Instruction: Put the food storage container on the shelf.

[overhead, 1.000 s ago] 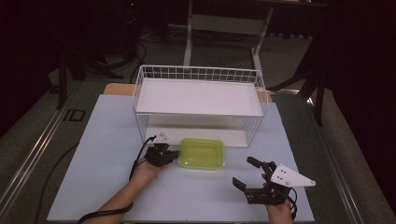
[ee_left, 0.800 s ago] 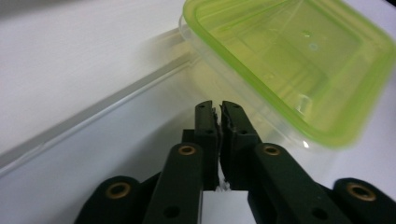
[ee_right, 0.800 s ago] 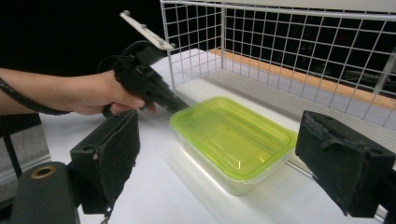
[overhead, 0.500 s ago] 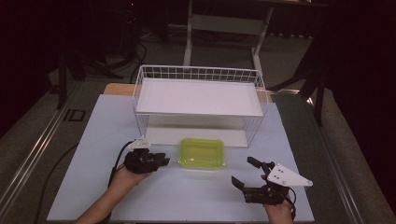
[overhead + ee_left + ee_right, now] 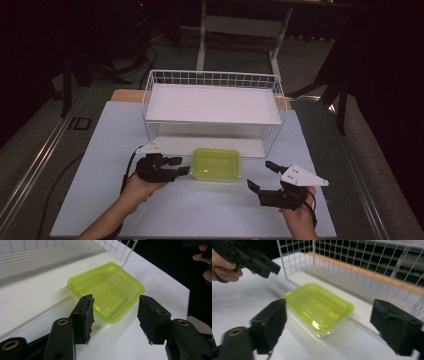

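A lime-green plastic food box [image 5: 216,164] lies on the white table just in front of the wire basket [image 5: 212,79]. My left gripper [image 5: 180,165] hovers at the box's left edge. Its jaws have just been opening and nothing is between them. In the left gripper view the box [image 5: 107,288] lies just beyond the parted fingertips [image 5: 86,315]. My right gripper [image 5: 261,175] stands open to the right of the box and nearer me, also empty. The right gripper view has the box [image 5: 319,305] ahead between wide jaws, with the left gripper [image 5: 254,260] at the upper left.
The white wire basket holds a white shelf board [image 5: 210,102] and stands across the back of the table. The white tabletop [image 5: 100,150] extends left and right of the box. Dark floor and a desk frame [image 5: 240,25] lie beyond.
The left gripper was shut at the box's left edge. It drew back a little to the left and lifted, and its jaws opened. The box and the right gripper kept still.
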